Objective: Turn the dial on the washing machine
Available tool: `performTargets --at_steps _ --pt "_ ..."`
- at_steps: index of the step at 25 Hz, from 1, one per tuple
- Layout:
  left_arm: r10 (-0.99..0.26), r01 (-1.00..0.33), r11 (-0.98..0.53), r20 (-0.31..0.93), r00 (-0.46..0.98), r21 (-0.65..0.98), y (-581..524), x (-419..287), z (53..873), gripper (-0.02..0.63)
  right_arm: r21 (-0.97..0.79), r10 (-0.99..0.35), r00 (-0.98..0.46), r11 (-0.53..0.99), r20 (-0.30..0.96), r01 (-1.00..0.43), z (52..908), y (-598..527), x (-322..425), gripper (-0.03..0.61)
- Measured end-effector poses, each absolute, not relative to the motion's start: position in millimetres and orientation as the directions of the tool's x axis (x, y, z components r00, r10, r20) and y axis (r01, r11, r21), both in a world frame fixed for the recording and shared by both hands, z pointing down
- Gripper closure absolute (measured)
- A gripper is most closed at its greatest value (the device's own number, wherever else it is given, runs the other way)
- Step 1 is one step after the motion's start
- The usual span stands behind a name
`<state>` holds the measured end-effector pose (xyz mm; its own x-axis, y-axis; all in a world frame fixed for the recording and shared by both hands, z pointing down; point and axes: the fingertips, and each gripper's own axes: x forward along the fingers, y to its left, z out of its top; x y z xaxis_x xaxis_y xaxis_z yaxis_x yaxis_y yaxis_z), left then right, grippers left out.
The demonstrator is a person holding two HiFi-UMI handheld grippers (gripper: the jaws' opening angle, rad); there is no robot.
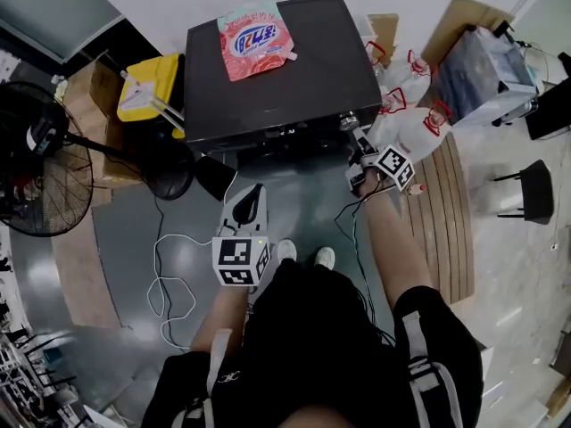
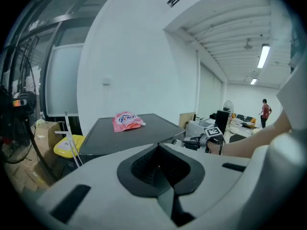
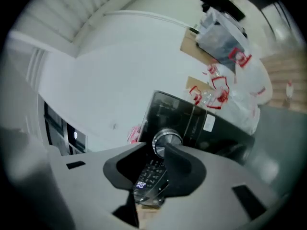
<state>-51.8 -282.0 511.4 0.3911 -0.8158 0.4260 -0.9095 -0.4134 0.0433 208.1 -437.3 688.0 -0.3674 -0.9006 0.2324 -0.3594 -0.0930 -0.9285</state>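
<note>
My right gripper (image 1: 359, 145) is at the front panel of the washing machine (image 1: 277, 69). Its jaws stand half spread around the silver dial (image 3: 167, 140), which lies straight ahead at the tips, axis toward me. My left gripper (image 1: 252, 194) is pressed together, empty, farther back.

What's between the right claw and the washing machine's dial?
Nothing: the right gripper view shows the dial right at the right claw tips, with only the button panel behind the gap.
</note>
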Motion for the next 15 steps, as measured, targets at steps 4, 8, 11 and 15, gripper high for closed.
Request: performTargets --at_steps 4,8,11,15 --pt "-0.811 -0.890 -0.452 0.385 0.440 0.064 -291 -43 500 0.611 -0.774 -0.929 -0.313 0.046 0.200 -0.631 619 -409 207 0.569" --pt "-0.801 -0.864 -0.496 0.341 0.493 0.085 -298 -28 487 0.611 -0.530 -0.950 -0.291 0.192 0.111 -0.826 538 -375 190 0.569" --pt "-0.789 -0.840 -0.534 0.302 0.535 0.095 -304 -14 475 0.611 -0.344 -0.967 -0.248 0.215 0.056 -0.914 483 -348 180 0.571" --pt "-0.775 -0.816 -0.569 0.265 0.574 0.102 -308 -2 460 0.611 -0.132 -0.981 -0.191 0.192 -0.026 -0.972 428 -307 168 0.571"
